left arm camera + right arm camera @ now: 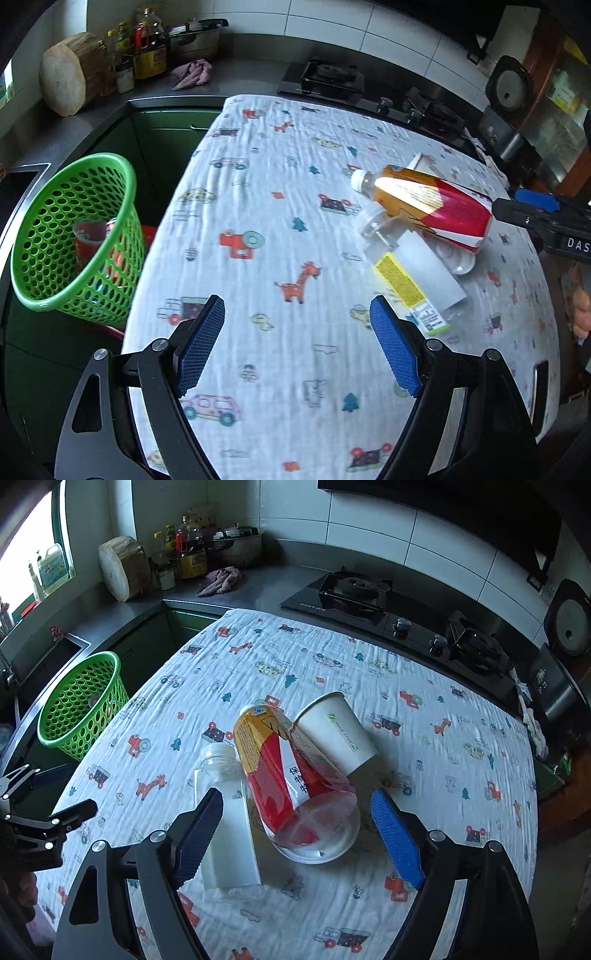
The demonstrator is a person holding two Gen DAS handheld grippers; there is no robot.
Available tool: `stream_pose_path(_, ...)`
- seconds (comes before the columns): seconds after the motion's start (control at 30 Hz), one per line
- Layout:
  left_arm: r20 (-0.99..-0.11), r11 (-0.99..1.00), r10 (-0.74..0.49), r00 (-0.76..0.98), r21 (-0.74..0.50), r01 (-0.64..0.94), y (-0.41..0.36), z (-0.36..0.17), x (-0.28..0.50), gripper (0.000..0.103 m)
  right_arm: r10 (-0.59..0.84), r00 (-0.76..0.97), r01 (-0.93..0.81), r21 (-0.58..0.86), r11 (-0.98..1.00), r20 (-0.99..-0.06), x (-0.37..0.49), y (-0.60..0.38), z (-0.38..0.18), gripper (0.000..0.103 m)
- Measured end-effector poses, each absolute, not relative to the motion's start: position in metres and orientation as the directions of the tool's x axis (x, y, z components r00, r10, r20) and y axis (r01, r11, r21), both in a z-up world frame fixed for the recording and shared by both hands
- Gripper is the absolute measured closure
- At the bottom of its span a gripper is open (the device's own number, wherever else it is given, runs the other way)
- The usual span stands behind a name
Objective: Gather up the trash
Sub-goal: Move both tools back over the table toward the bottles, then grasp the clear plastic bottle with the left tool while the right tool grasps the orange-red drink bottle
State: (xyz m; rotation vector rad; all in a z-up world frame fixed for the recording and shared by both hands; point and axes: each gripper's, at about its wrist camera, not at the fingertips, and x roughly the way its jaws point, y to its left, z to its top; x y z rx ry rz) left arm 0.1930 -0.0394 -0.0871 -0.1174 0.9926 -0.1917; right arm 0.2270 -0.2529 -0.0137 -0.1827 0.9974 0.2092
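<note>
Surface (424, 738): covered by a crinkled white muslin cloth printed with small cars, giraffes and trees. Beyond it, a grey steel counter and a black glass hob.

Trash pile, mid-surface, all items touching or overlapping:
- juice bottle (280, 771), clear plastic, lying on its side, glossy red-and-yellow wrap label, white screw cap visible in the left view (432, 203).
- clear square bottle (227, 823), transparent walls, white label panel, white cap; lies just left of the juice bottle and partly under it.
- paper cup (338, 729), white, tapered, matte, on its side with the mouth facing away from the camera side, against the juice bottle's far flank.
- A shallow white lid or dish under the juice bottle's base; cannot tell which.

Basket (79, 236): green plastic, perforated wall, round rim, tilted, off the surface's left edge; something red shows inside.

Right tongs (299, 834): spread wide, blue ribbed pads, nothing pinched. The juice bottle's base lies between the pads; contact cannot be told.

Left tongs (297, 345): spread wide, empty, over bare cloth. The pile lies to their right, the basket to their left.
</note>
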Motion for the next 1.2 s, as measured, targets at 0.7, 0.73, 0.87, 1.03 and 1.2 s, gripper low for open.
stream_pose_path(0.7, -0.896, 0.98, -0.175, 0.409, -0.197, -0.01, -0.164, -0.112, 0.25, 0.023, 0.125, 0.576, -0.144, 0.051, 0.988, -0.807, 0.176, -0.372, 0.005, 0.023)
stream_pose_path(0.73, -0.899, 0.981, -0.17, 0.404, -0.193, -0.018, -0.166, -0.115, 0.252, 0.023, 0.126, 0.575, -0.137, 0.057, 0.989, -0.808, 0.174, -0.376, 0.004, 0.023)
stream_pose_path(0.87, -0.907, 0.98, -0.154, 0.392, -0.19, -0.054, -0.17, -0.124, 0.26, 0.023, 0.121, 0.57, -0.12, 0.063, 0.991, -0.813, 0.171, -0.386, 0.0, 0.023)
stream_pose_path(1.03, -0.917, 0.976, -0.141, 0.372, -0.192, -0.103, -0.169, -0.136, 0.267, 0.025, 0.12, 0.564, -0.116, 0.066, 0.991, -0.817, 0.169, -0.391, -0.005, 0.023)
stream_pose_path(1.2, -0.909, 0.972, -0.176, 0.377, -0.222, -0.082, -0.166, -0.136, 0.262, 0.038, 0.129, 0.554, -0.132, 0.066, 0.989, -0.823, 0.172, -0.385, -0.008, 0.023)
